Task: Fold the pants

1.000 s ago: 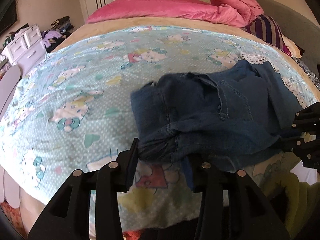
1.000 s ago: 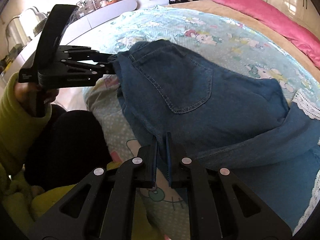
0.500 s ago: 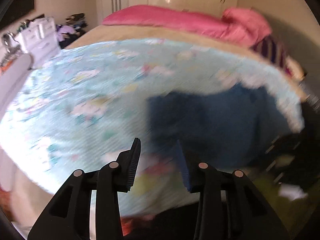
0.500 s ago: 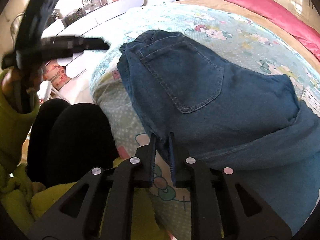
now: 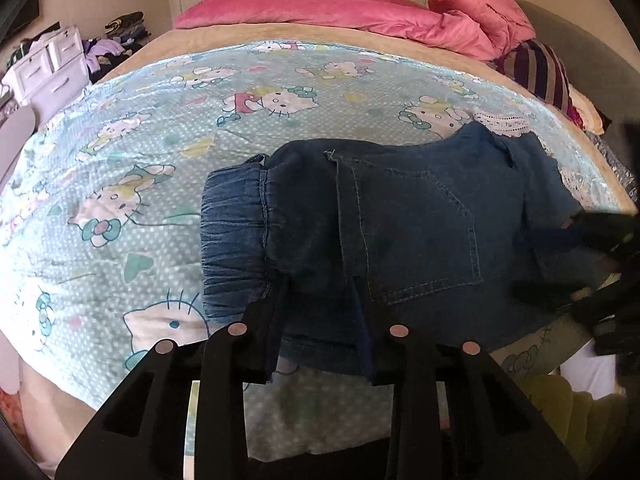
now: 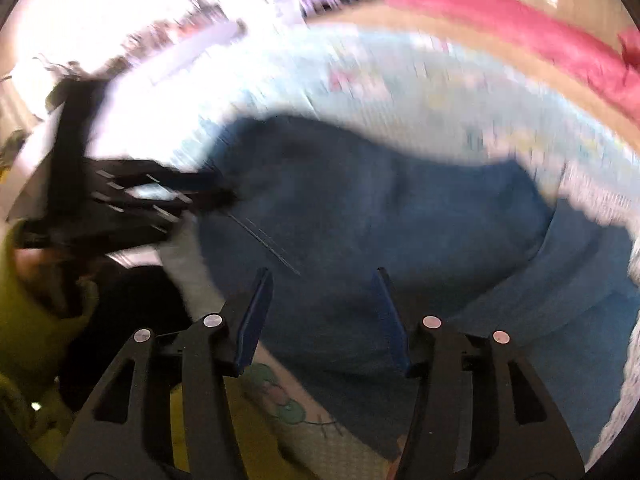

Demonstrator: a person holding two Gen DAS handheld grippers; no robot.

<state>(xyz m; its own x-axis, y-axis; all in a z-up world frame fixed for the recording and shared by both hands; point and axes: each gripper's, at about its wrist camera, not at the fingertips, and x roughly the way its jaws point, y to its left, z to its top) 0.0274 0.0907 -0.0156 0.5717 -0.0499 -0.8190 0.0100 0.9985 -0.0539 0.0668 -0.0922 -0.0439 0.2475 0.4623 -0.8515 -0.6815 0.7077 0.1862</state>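
Observation:
Folded dark blue denim pants (image 5: 380, 236) lie on the near right part of the bed, elastic waistband to the left, back pocket facing up. My left gripper (image 5: 320, 320) is open, its fingers over the near edge of the pants. In the right wrist view, which is blurred, the pants (image 6: 380, 220) fill the middle and my right gripper (image 6: 324, 316) is open above their near edge, holding nothing. The left gripper (image 6: 208, 196) shows there at the left edge of the pants. The right gripper (image 5: 576, 236) shows dark and blurred at the right in the left wrist view.
The bed has a light blue cartoon-cat sheet (image 5: 160, 152). Pink bedding (image 5: 360, 12) and a striped pillow (image 5: 540, 72) lie at the head. White drawers (image 5: 44, 72) stand at the far left. A yellow-green sleeve (image 6: 36, 300) is near the bed's front edge.
The right gripper, shut on the pants' near edge, has opened and let go. The left gripper swung away and came back over the near edge. The pants now lie flatter.

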